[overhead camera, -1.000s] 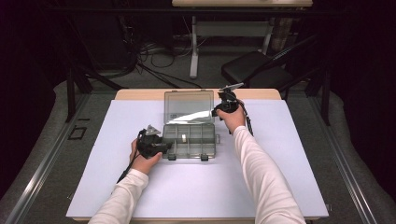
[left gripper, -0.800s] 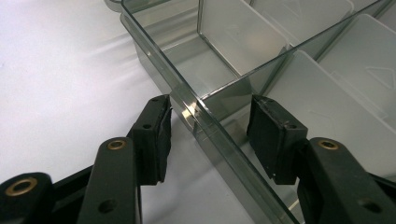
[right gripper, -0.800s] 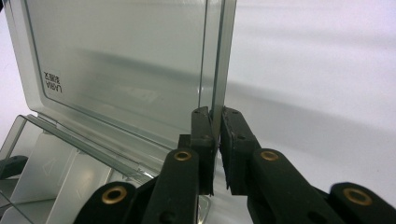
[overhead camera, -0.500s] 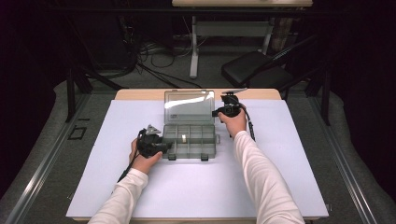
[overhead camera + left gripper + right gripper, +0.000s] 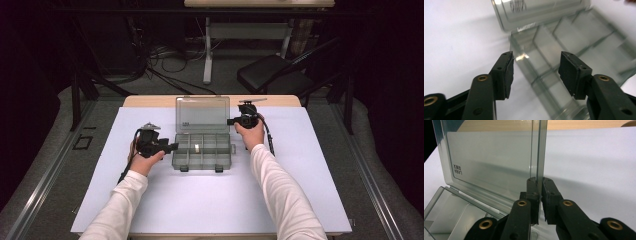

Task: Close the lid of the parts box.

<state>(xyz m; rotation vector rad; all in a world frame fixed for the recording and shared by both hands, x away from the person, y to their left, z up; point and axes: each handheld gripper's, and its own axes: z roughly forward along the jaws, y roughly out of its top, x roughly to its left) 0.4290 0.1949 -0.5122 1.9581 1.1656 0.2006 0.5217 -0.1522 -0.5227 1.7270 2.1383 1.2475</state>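
A clear plastic compartment box (image 5: pixel 202 155) sits mid-table with its lid (image 5: pixel 202 114) swung open toward the far side. In the right gripper view the lid (image 5: pixel 491 165) stands upright over the box base (image 5: pixel 446 220). My right gripper (image 5: pixel 231 121) (image 5: pixel 539 187) is shut on the lid's right edge. My left gripper (image 5: pixel 172 147) hovers just off the box's left end. Its jaws have just been opening. In the left gripper view the left gripper (image 5: pixel 535 67) is open, and the box (image 5: pixel 574 45) lies beyond the gap, untouched by the pads.
A white sheet (image 5: pixel 210 200) covers the table, and a wooden strip (image 5: pixel 150 101) shows at its far edge. A black chair (image 5: pixel 272 75) and floor cables (image 5: pixel 150 65) lie behind the table. A cable (image 5: pixel 126 170) trails from the left gripper.
The lid has swung from half raised to fully open under the right gripper. The left gripper has lifted away from the box's left end, and its jaws stand wider.
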